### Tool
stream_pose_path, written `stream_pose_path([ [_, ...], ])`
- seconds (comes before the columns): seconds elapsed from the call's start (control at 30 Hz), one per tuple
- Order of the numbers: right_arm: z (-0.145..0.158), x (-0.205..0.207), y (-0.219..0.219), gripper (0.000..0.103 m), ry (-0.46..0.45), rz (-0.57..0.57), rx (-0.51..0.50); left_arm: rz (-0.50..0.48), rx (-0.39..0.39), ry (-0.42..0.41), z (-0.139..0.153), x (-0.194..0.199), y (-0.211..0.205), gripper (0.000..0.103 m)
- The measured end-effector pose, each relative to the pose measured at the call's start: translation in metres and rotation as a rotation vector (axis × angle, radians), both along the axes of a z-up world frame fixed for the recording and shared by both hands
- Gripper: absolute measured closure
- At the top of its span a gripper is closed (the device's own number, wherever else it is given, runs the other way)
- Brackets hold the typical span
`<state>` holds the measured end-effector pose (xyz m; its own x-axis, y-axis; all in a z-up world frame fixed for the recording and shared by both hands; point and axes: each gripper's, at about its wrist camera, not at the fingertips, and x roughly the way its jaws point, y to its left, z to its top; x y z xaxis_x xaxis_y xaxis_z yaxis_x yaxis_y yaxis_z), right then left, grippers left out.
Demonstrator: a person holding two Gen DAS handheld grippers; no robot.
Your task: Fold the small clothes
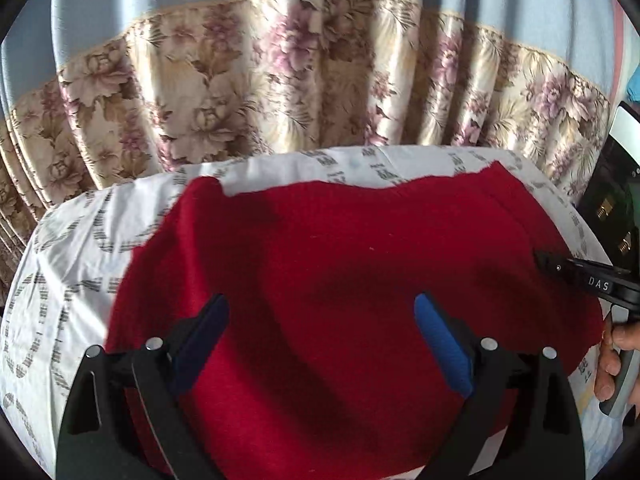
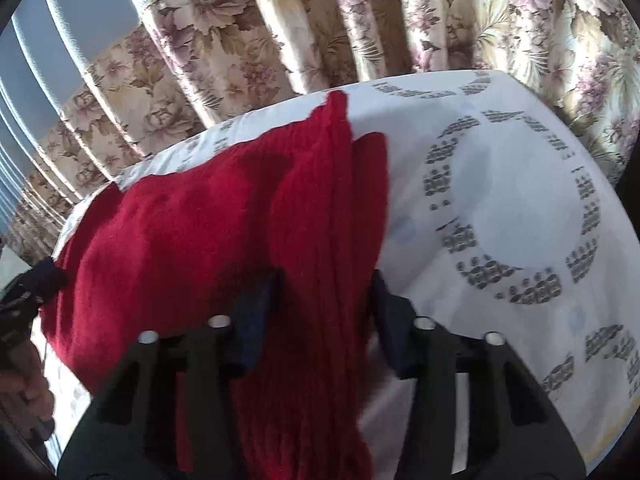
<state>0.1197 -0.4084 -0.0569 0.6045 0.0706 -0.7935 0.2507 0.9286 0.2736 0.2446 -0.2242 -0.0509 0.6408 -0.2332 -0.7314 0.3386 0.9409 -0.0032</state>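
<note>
I see a red knitted garment [image 1: 340, 272] spread across the white sheet with grey printed rings [image 1: 72, 264], with a floral curtain [image 1: 280, 80] hanging just behind the far edge. In my left wrist view the knit lies mostly flat, its far hem uneven and its left edge lifted into a soft ridge. In my right wrist view the right side of the garment is gathered into long vertical folds, with 1 narrower strip of red lying just beside them on the sheet.

My left gripper [image 1: 322, 344] hangs tilted down over the near middle of the knit, its 2 blue-padded fingers [image 1: 442, 344] spread wide apart with nothing between them but the cloth lying below.

My right gripper [image 2: 326, 312] points down at the folded right edge, and its jaws are partly closed around that bunched ridge of red knit; I cannot tell whether the pads press on it yet. From the left wrist view its black tip reaches over the garment's right edge, and a hand [image 1: 614, 364] grips its handle.
</note>
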Motion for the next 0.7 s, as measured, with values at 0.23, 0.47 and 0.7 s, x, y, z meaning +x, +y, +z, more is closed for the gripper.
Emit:
stream_pose_path([
  [0.23, 0.004, -0.002, 0.003, 0.081, -0.027, 0.009, 0.016, -0.001, 0.01, 0.011, -0.007, 0.0, -0.007, 0.009],
  [0.47, 0.026, -0.005, 0.011, 0.083, -0.085, -0.024, 0.011, 0.012, 0.059, 0.008, -0.012, 0.001, -0.018, 0.009],
  [0.7, 0.068, -0.005, 0.022, 0.084, -0.169, 0.0, 0.082, 0.035, 0.14, 0.036, -0.034, 0.017, -0.028, 0.007],
])
